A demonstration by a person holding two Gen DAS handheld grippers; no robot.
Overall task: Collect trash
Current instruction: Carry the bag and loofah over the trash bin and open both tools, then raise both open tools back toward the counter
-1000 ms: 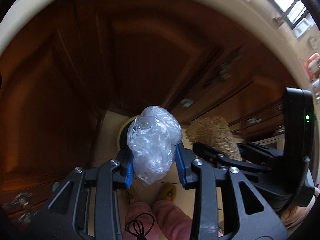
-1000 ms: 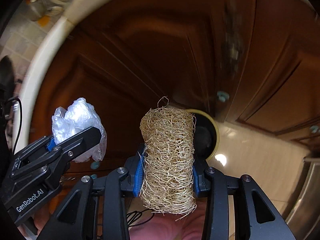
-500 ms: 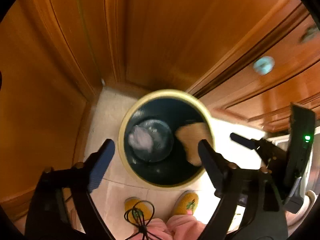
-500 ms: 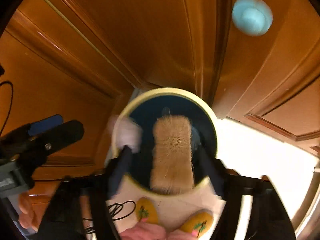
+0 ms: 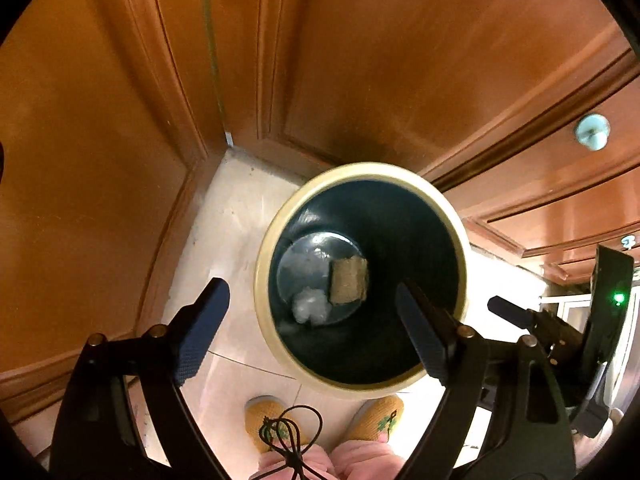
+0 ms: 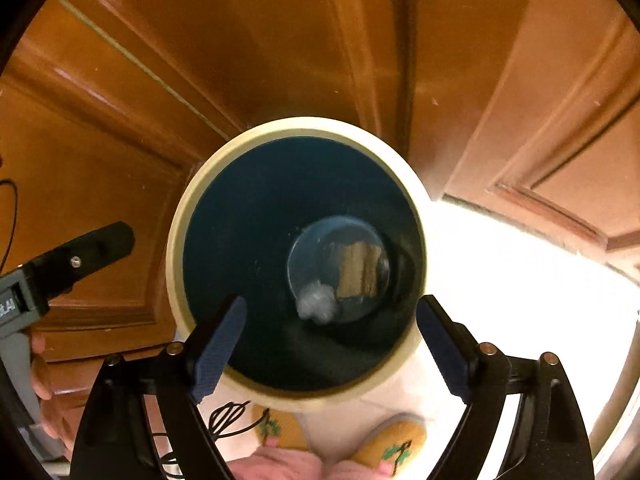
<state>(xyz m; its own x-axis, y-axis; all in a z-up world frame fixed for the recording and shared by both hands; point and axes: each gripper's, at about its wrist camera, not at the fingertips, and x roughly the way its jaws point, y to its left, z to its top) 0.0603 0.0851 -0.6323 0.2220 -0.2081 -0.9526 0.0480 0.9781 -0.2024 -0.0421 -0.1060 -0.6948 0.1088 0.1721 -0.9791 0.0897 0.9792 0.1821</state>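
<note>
Both my grippers, left (image 5: 312, 328) and right (image 6: 332, 344), hang over the bin (image 5: 280, 216) spread wide and empty, right jaws opening, with plastic wad (image 5: 310, 306) and loofah (image 5: 348, 280) touching on the bin's bottom.

Plastic wad (image 5: 311, 307), loofah (image 5: 348, 282) in bin (image 5: 276, 224)

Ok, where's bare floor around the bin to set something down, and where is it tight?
Free: the tile between the bin and the cabinet-door corner, and the bright floor on the bin's other side. Tight: the strip between bin and slippers. The bin's bottom holds the plastic wad and loofah.
</note>
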